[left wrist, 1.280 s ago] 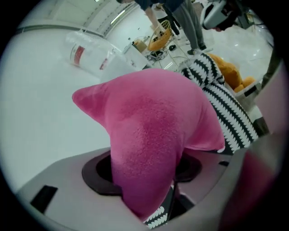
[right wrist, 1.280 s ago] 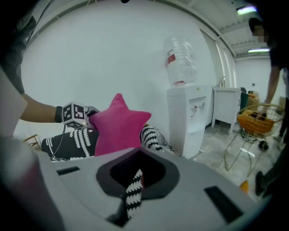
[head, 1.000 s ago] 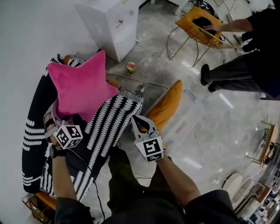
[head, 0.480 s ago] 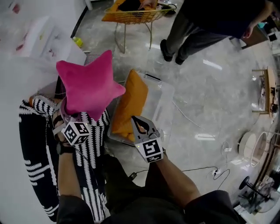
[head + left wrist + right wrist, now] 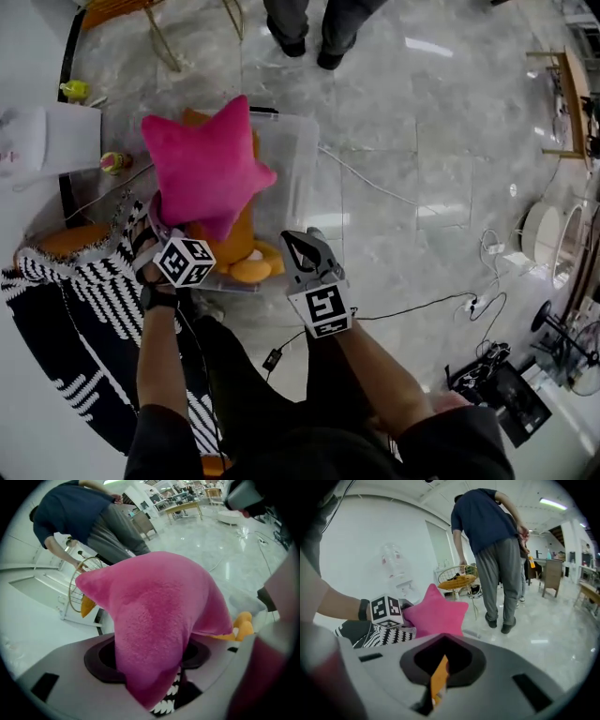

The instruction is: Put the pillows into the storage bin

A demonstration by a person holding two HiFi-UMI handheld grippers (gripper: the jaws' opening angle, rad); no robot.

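From the head view, the left gripper [image 5: 167, 230] is clamping one point of the pink star-shaped plush pillow [image 5: 206, 164] and holding it above the left half of the clear plastic storage bin [image 5: 298, 159]. An orange plush pillow [image 5: 239, 264] is lying inside, against the bin's near edge. The right gripper [image 5: 302, 251] is hovering just outside the bin's near right corner. Bare grey marble floor [image 5: 422, 141] is lying open to the bin's right, and a black-and-white striped fabric [image 5: 94, 281] is crowding its left.

In the left gripper view, the jaws are pressing into the pink plush from both sides.

In the right gripper view, the jaws are standing together on nothing I can make out; a thin orange strip is showing in the slit. A standing person [image 5: 497, 550] is bending over a yellow wire chair [image 5: 457, 581] beyond.
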